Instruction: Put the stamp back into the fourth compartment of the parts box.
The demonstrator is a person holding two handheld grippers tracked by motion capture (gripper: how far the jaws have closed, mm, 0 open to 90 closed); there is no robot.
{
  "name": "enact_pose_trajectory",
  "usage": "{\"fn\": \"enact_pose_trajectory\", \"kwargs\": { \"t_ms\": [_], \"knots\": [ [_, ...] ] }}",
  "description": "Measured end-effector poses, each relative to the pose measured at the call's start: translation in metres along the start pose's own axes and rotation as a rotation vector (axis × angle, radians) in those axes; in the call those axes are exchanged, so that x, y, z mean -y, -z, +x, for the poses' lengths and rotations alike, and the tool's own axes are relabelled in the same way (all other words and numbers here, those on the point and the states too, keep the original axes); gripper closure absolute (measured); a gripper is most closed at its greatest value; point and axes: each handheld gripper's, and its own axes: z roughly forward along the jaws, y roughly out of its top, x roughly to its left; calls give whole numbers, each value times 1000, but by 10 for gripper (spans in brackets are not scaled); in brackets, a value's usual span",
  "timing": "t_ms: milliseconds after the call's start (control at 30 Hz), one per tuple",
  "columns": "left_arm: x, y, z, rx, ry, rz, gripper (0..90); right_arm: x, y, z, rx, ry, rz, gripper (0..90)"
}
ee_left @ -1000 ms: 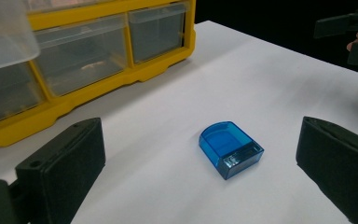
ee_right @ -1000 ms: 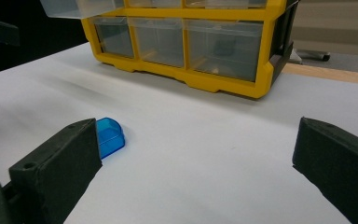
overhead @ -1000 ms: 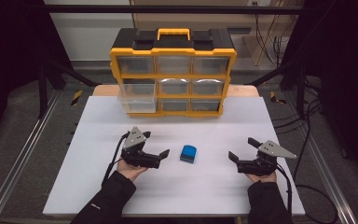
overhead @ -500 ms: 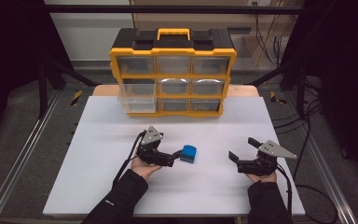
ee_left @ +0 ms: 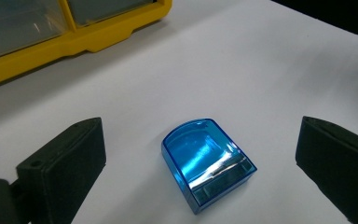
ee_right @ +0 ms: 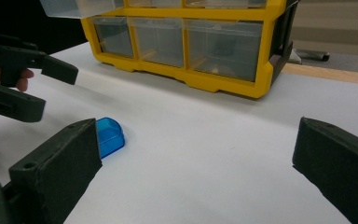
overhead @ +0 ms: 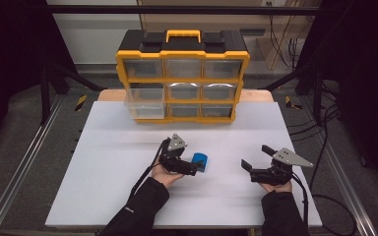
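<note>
High view: the left gripper (overhead: 193, 168) sits in front of the yellow drawer cabinet (overhead: 182, 73), its jaws spread wide with the small blue translucent piece (ee_left: 207, 162) lying between them on the white table (overhead: 103, 157), untouched. The right gripper (overhead: 247, 167), farther from the cabinet, gapes wide and empty.

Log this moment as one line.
left tongs: open, straddling blue piece | right tongs: open, idle | organizer: one drawer out
</note>
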Motion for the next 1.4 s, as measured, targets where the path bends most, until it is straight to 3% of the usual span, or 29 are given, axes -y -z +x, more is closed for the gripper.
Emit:
{"fn": "enact_pose_trajectory", "kwargs": {
  "t_ms": [300,567,1000,1400],
  "knots": [
    [1,-23,-2,1,13,78,34,0,0,0,-2,1,-1,11],
    [2,-37,-11,-50,-6,152,112,0,0,0,-2,-1,-1,11],
    [1,-47,-15,-75,42,197,281,0,0,0,-3,-3,0,11],
    [-2,-53,-21,-121,76,254,308,0,0,0,-2,-6,0,11]
  ]
}}
